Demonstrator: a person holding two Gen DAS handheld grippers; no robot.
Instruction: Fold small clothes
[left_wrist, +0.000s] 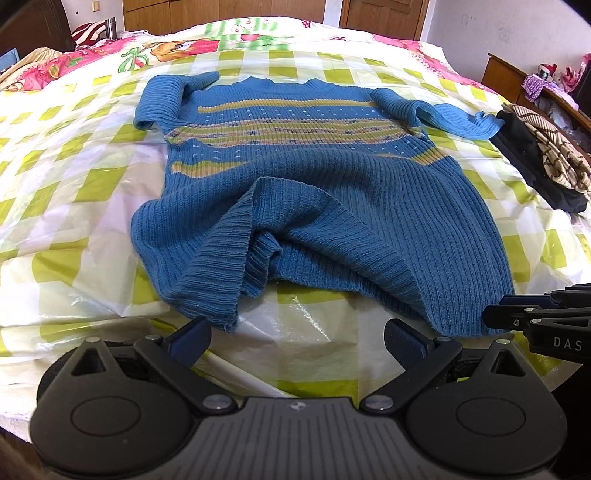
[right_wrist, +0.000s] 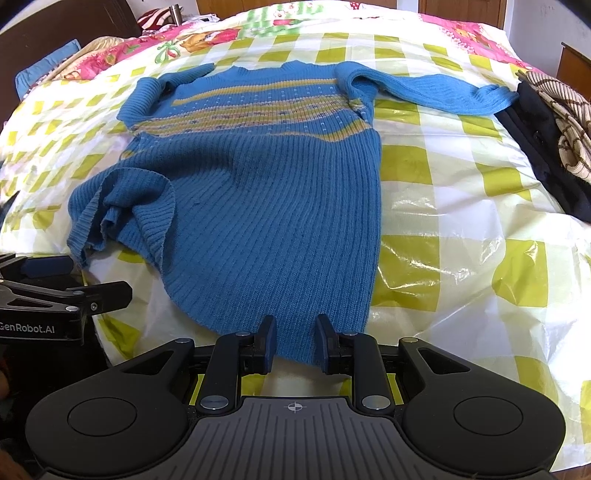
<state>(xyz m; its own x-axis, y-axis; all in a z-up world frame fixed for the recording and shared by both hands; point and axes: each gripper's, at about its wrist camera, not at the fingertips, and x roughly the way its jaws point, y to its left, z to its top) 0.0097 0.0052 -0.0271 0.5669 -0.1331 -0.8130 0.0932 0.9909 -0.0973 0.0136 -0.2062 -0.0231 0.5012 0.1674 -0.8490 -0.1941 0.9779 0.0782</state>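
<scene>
Right gripper jaws part-open, straddling sweater hem, not clamped. Left gripper spread wide, just short of rumpled hem corner. Sweater lay flat on bed, long axis running away, collar far.

The blue sweater hides part of itself: at 7 o'clock its hem is flipped back, so the layers beneath cannot be made out. Its left sleeve is doubled over, the cuff end tucked out of sight. In the right wrist view the hem runs between the fingers of the right gripper; whether the pads press it cannot be told. At 3 o'clock, the pile of dark and checked cloth is cut by the picture's edge. The left gripper shows only partly at 9 o'clock in the right wrist view. At 12 o'clock the wooden doors are cropped.
</scene>
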